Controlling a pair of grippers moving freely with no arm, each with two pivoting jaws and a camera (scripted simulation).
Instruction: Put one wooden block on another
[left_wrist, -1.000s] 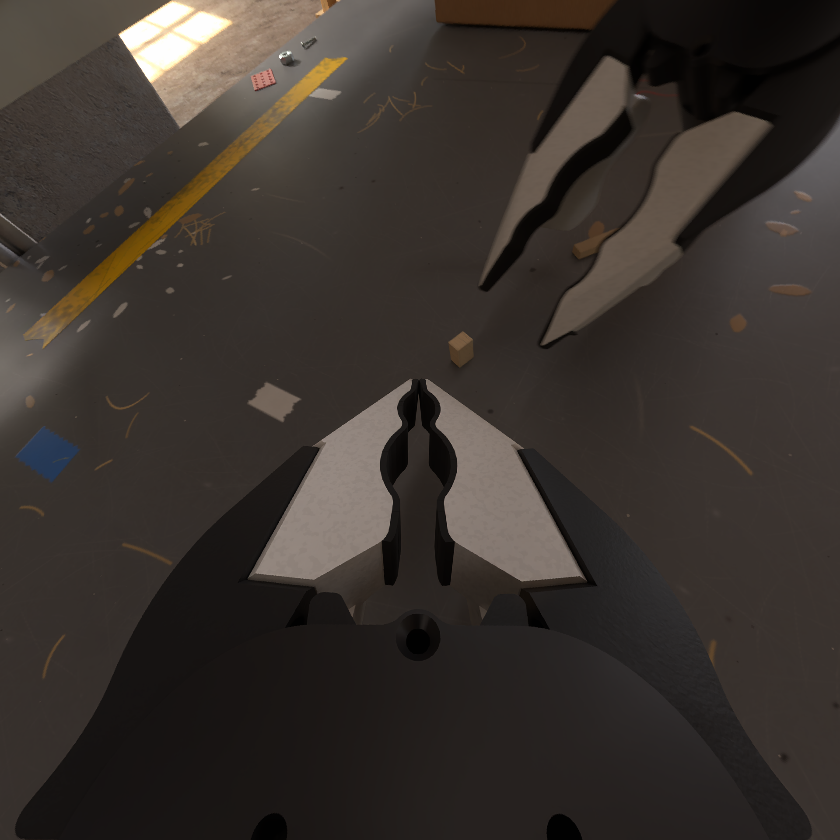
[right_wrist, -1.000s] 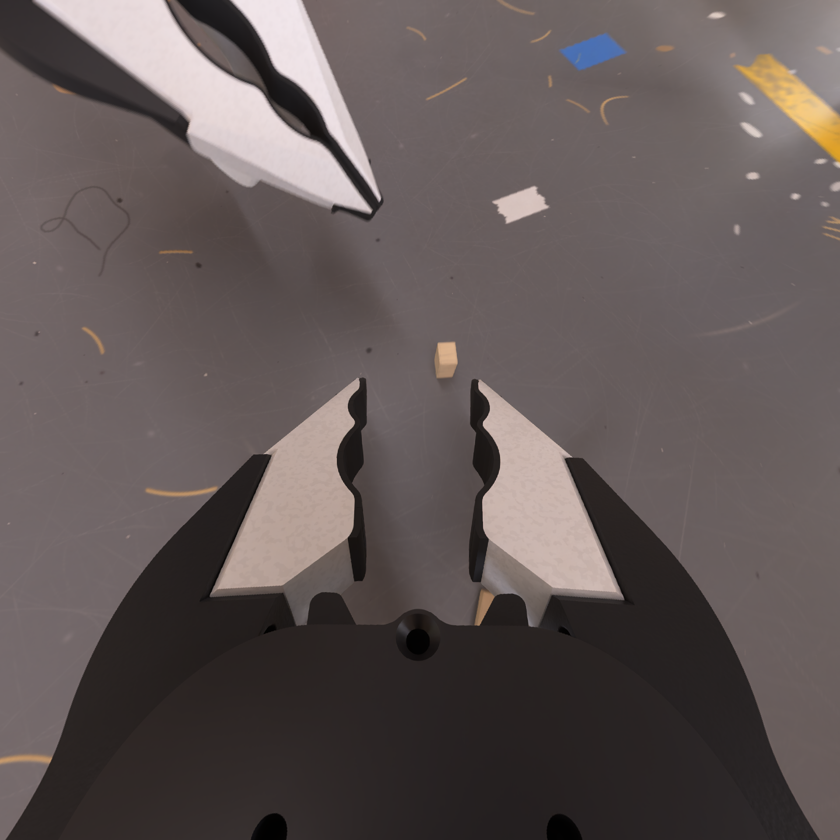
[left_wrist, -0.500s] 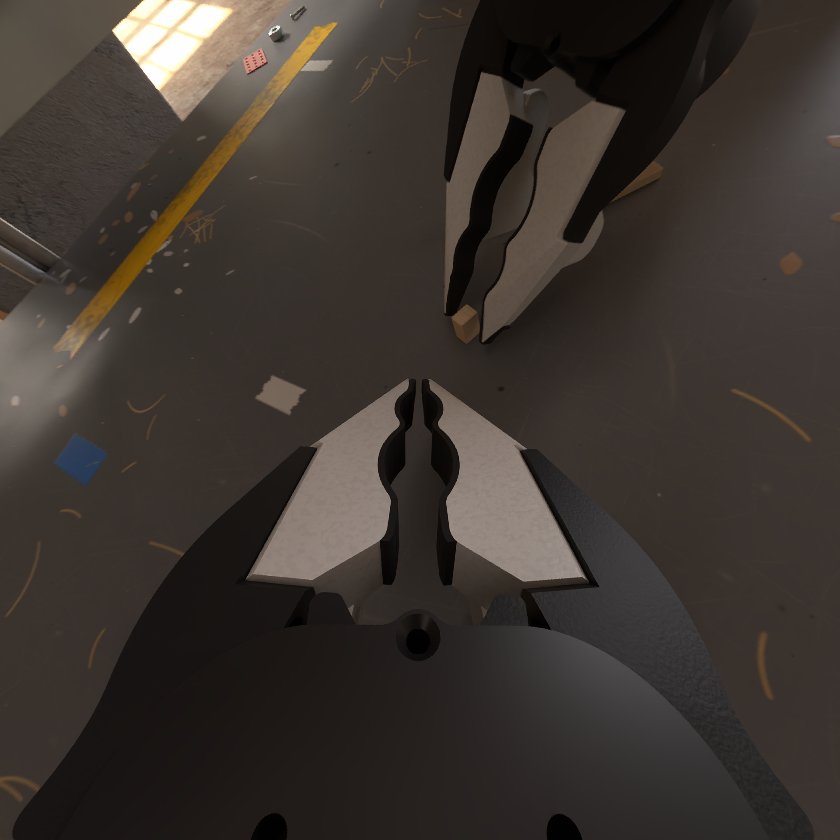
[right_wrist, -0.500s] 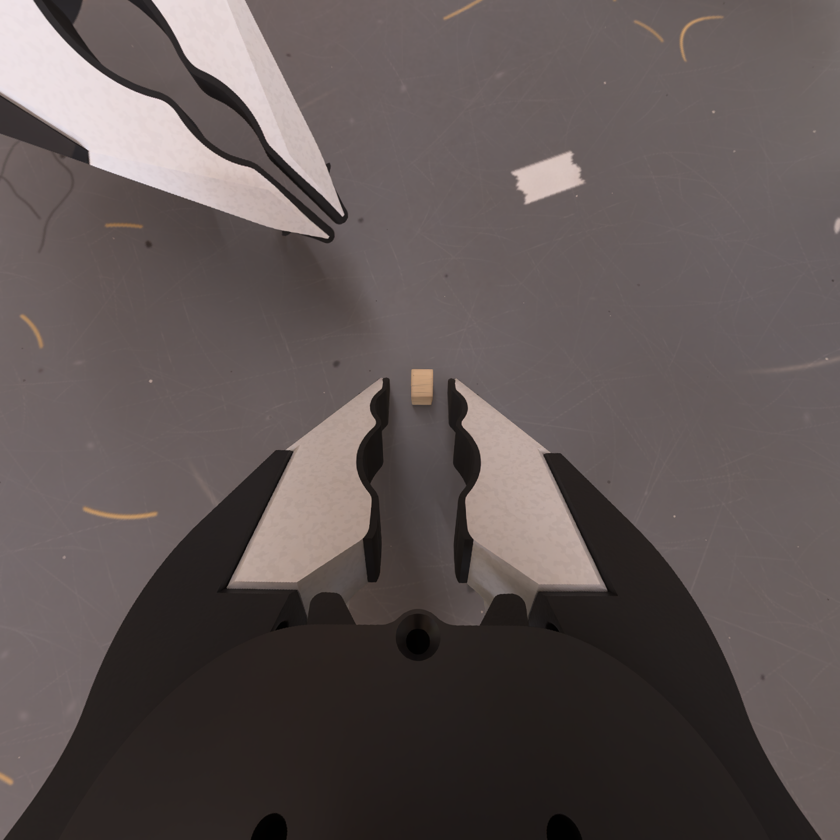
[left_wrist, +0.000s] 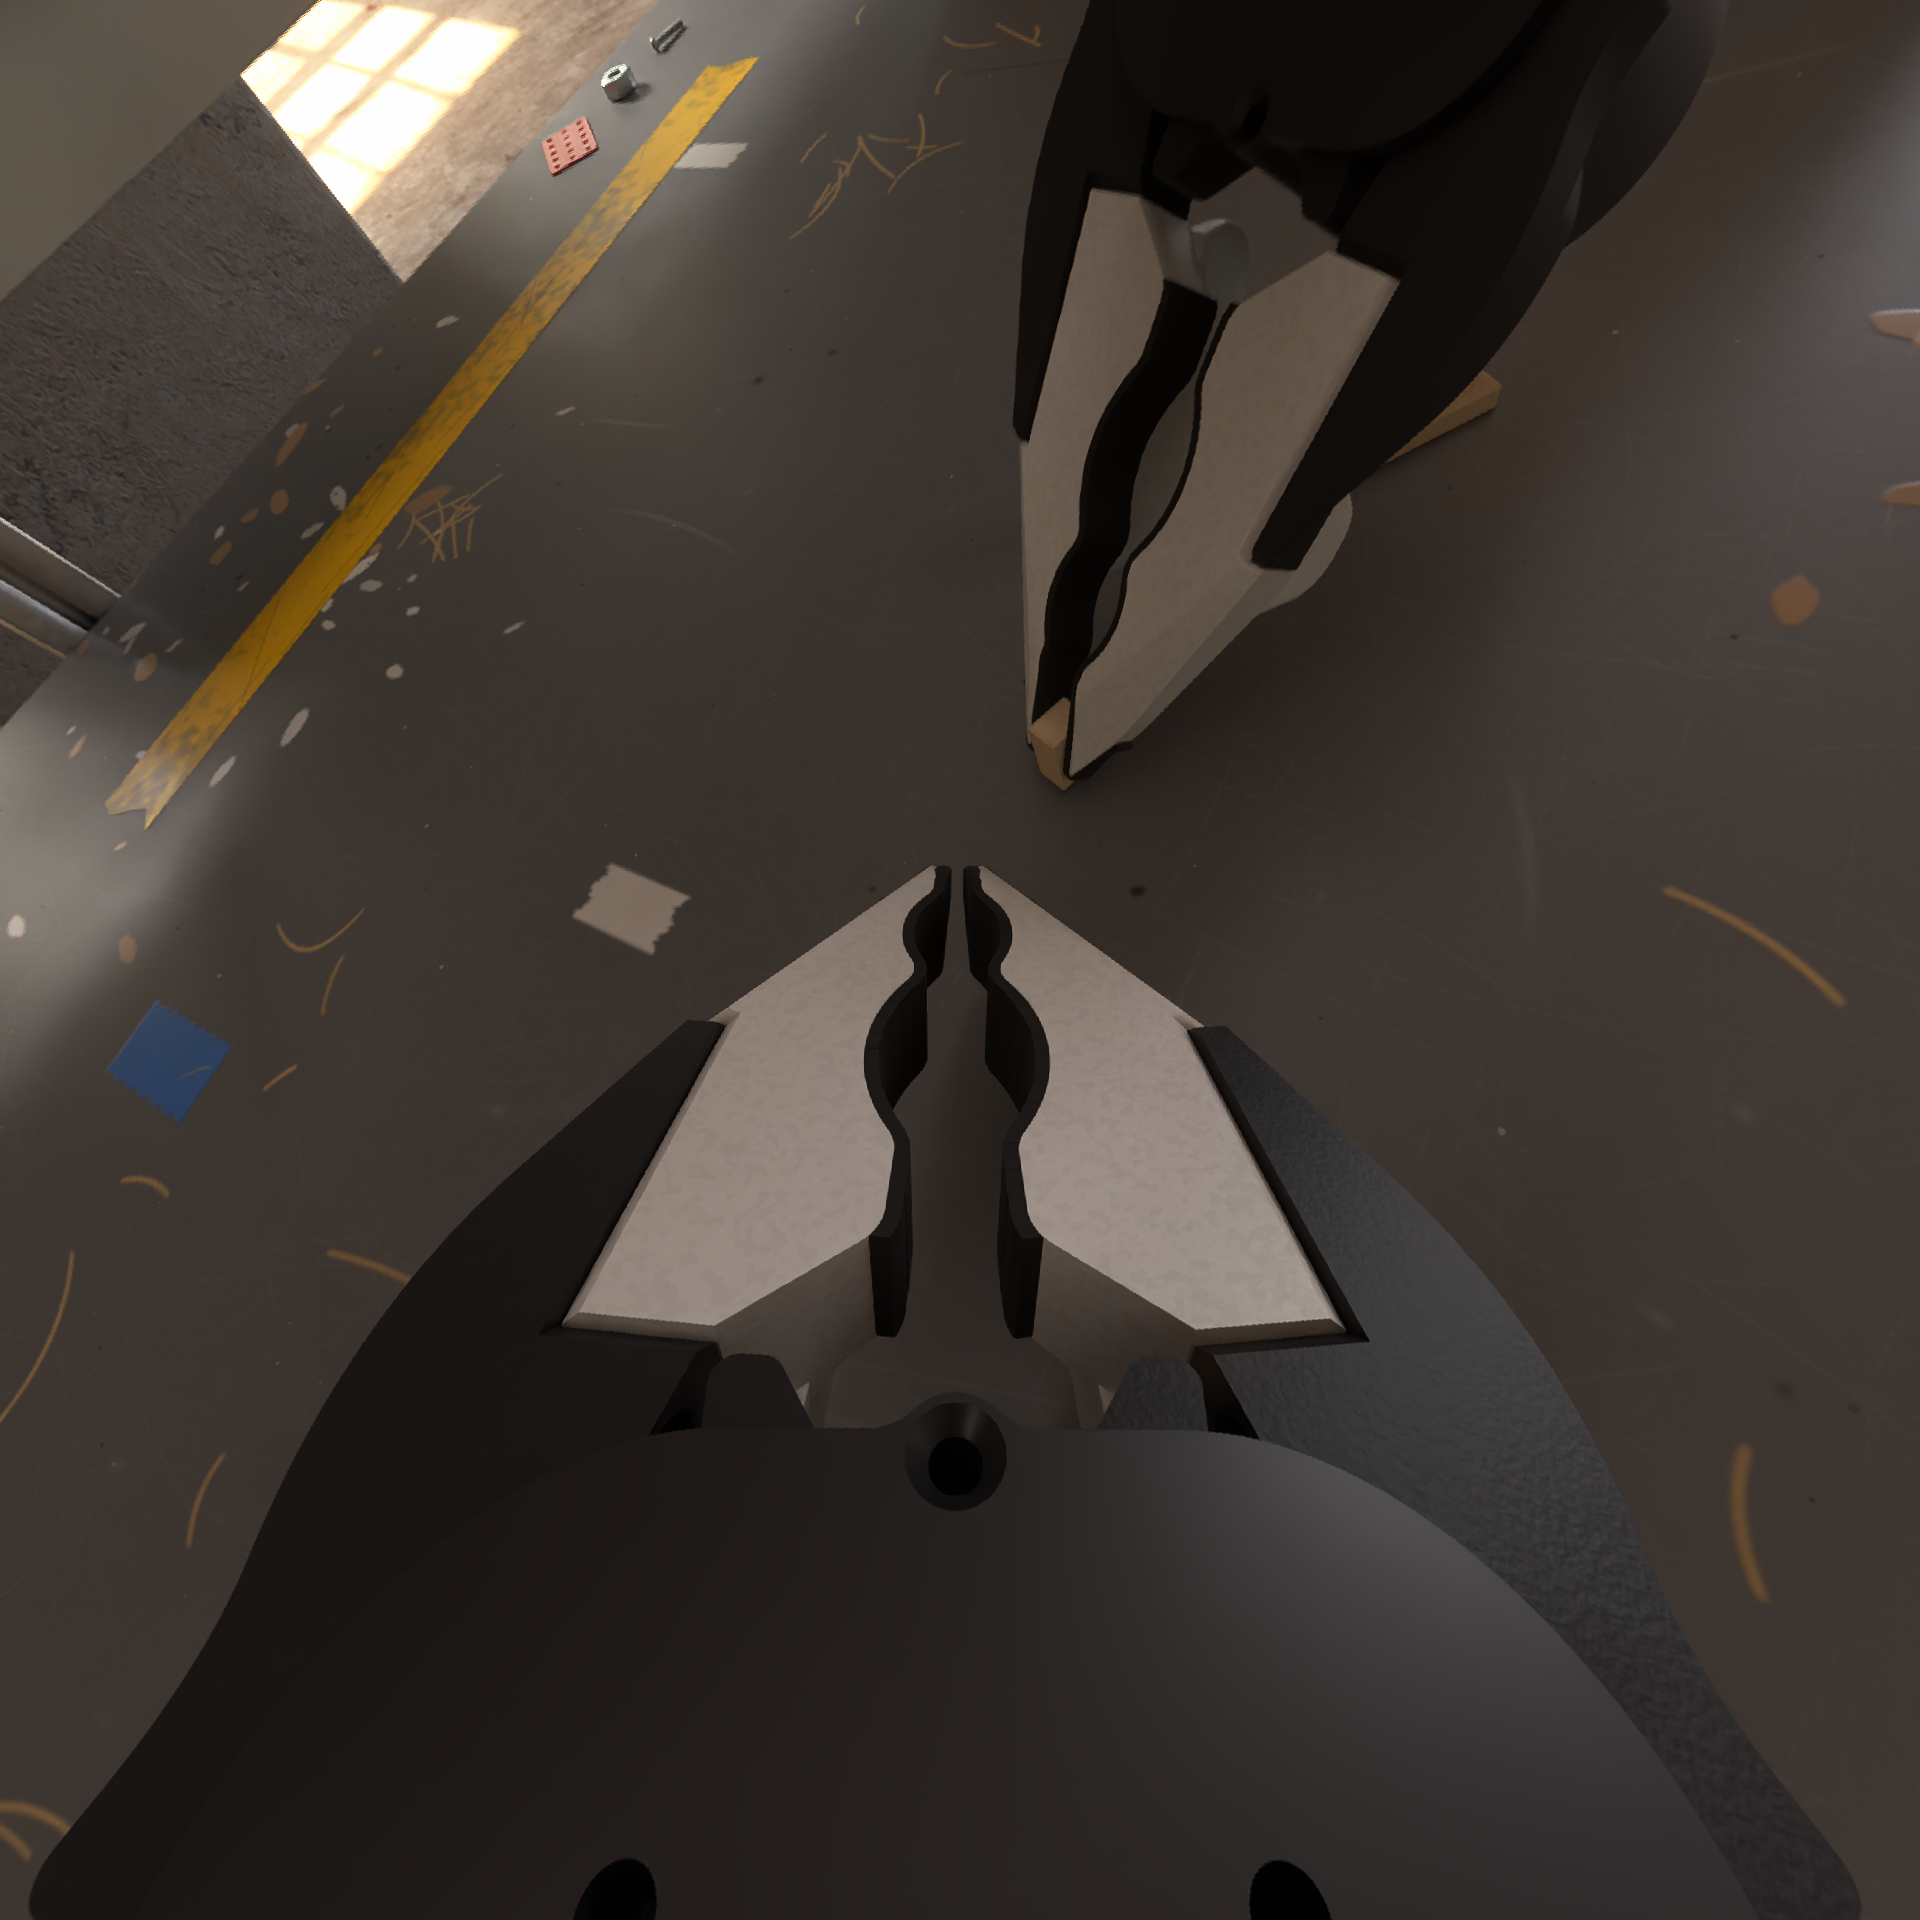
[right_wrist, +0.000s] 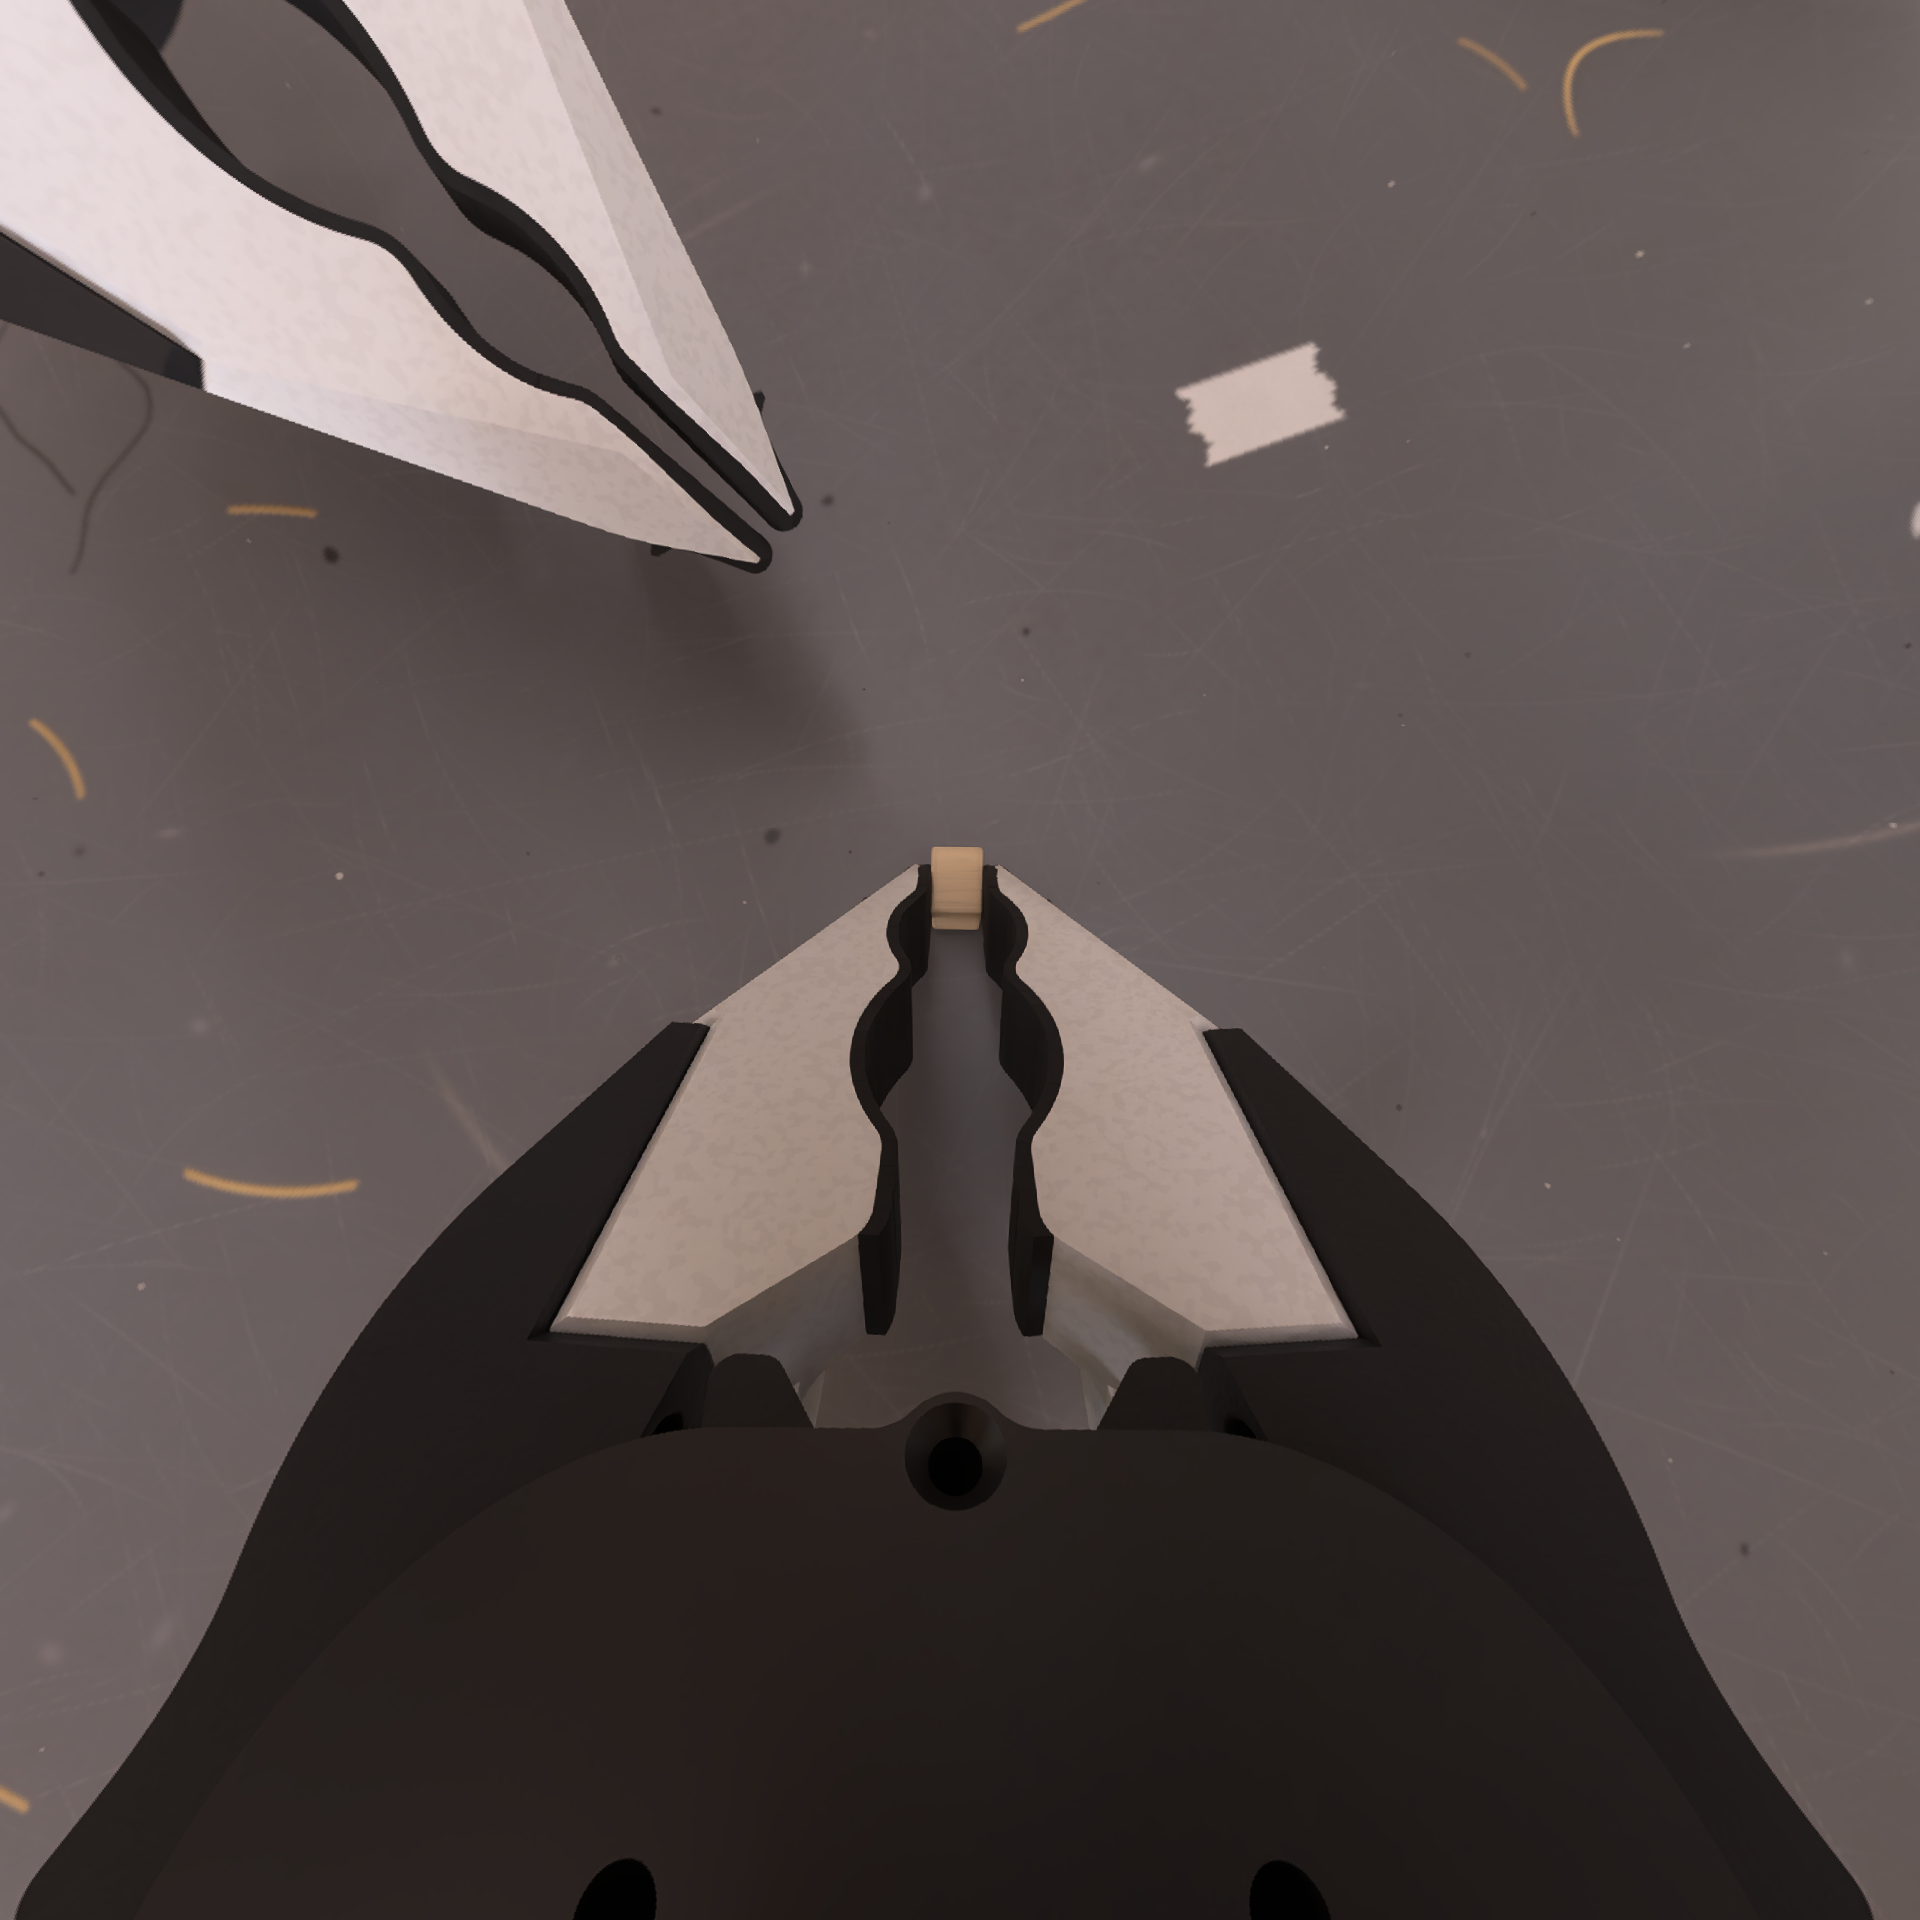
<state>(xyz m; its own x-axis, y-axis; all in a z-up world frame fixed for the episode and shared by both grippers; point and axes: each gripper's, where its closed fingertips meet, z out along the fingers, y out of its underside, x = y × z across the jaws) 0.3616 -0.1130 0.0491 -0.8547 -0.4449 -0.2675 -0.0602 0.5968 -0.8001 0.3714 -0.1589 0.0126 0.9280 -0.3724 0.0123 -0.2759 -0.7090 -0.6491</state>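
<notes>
Now that the fingers have drawn in, we read the moment this way:

Right gripper: our right gripper (right_wrist: 956, 883) has pinched its tips onto the small wooden block (right_wrist: 956, 886), which sits at the very front of the jaws, a pad pressing each side face.

Block's place: in the left wrist view the wooden block (left_wrist: 1049, 743) is at the tips of the right gripper (left_wrist: 1070, 743) and seems to rest on the dark floor (left_wrist: 1455, 935); we cannot tell whether it has cleared the floor.

Left gripper: our left gripper (left_wrist: 956, 878) has its tips nearly touching, only a thin slit between them, and nothing is held there; it hangs near the block, apart from it.

Change over the last second: a second ago the right jaws stood wide with the block lying free ahead of them; half a second ago they straddled it, half closed; now they clamp it.

Left side since then: it has stayed closed and empty, merely shifting its view a little.

Meaning for the task: we judge the grasp done, so lifting and carrying come next.

Second block: a pale wooden piece (left_wrist: 1465, 410) peeks out behind the right gripper's body; whether that is the target block we cannot tell.

Risk: the hold is at the extreme tips, so we think the block could twist or slip on the lift.
</notes>
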